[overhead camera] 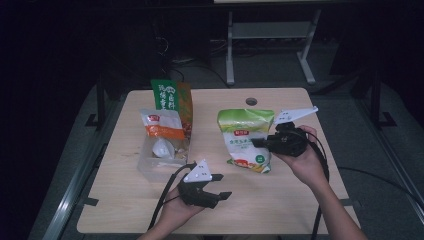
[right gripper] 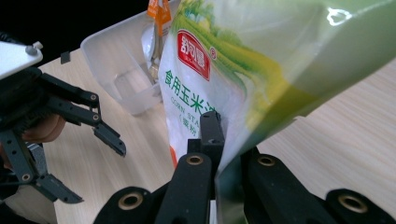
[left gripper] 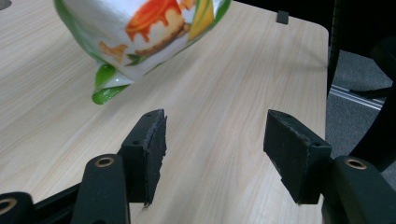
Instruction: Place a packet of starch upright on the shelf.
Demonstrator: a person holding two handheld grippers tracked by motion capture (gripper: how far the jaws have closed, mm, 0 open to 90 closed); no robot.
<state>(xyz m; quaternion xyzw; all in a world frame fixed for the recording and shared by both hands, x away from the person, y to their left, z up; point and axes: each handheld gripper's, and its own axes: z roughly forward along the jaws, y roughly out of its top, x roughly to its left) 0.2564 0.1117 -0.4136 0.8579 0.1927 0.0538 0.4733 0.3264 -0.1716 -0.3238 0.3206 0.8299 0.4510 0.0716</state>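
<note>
Cornstarch bag (overhead camera: 245, 137), green and white, hangs pinched in the right gripper (right gripper: 219, 154); its cake-printed bottom, possibly lifted, shows before the empty, spread left gripper (left gripper: 215, 149).

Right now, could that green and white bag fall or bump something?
It might. The right gripper pinches only one edge of the green and white bag, so the full pouch could slip out or swing. Its bottom corner hangs just over the table, near the open left gripper, and could snag a jaw. The clear tub already holds upright packets, so a swinging bag may knock them over.
</note>
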